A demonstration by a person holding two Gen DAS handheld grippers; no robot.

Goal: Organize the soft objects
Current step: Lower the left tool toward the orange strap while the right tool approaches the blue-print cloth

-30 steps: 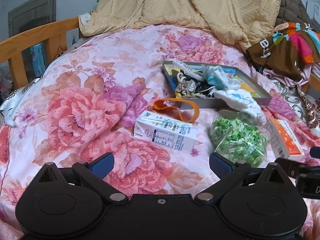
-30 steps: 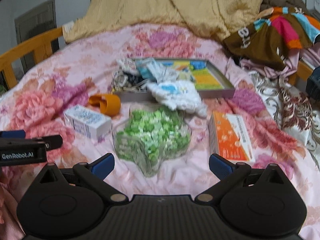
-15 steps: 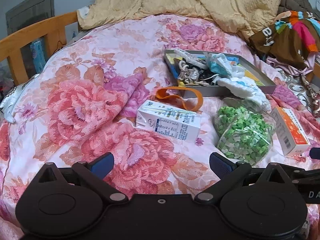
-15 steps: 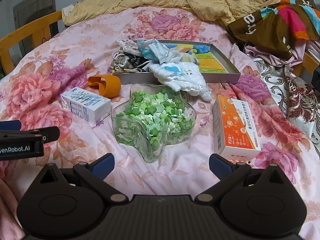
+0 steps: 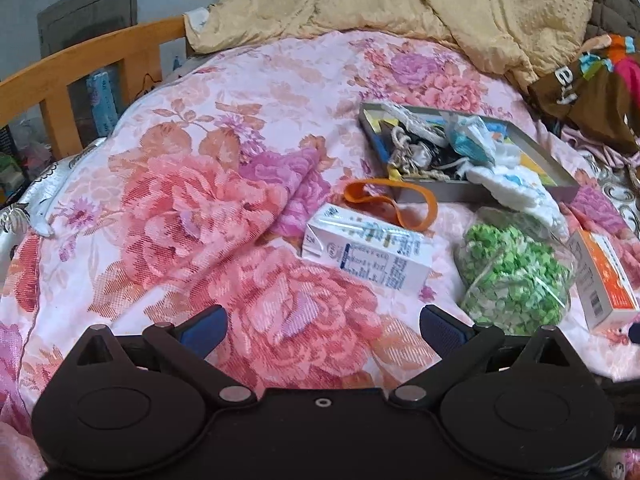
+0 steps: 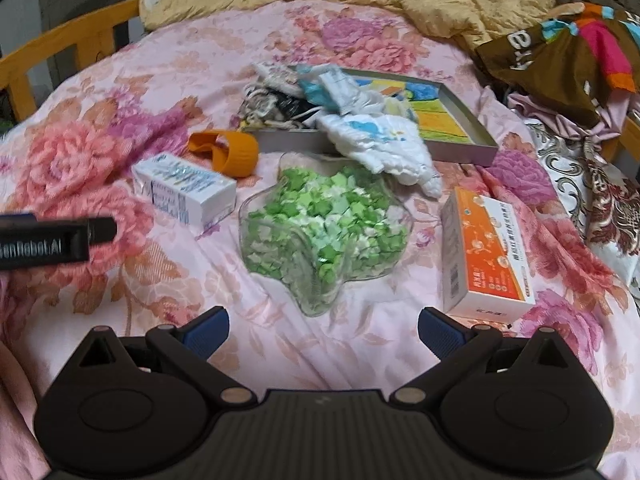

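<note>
On the floral bedspread [image 6: 360, 32], your landmark was the grey tray [image 6: 460, 152]: it held a tangle of cords and dark straps [image 6: 272, 108] at its left end and crumpled white-and-blue cloths [image 6: 340, 88] in the middle, over a bright printed floor. A white quilted cloth [image 6: 380, 144] spilled over the tray's near wall onto the bed. Just in front of the tray sat a clear star-shaped dish [image 6: 320, 232] heaped with green and white paper stars. Left of the tray's near corner lay an orange band [image 5: 388, 204], and nearer you a white carton [image 5: 368, 252]; to the dish's right lay an orange box [image 6: 484, 256].

Your left gripper [image 5: 322, 326] and right gripper [image 6: 322, 326] both hovered with jaws spread wide, holding nothing.

You could not make out what the cord tangle was, and the carton's print was blurred. Striped clothing [image 6: 568, 52] beyond the tray was cut off at the frame edge.
</note>
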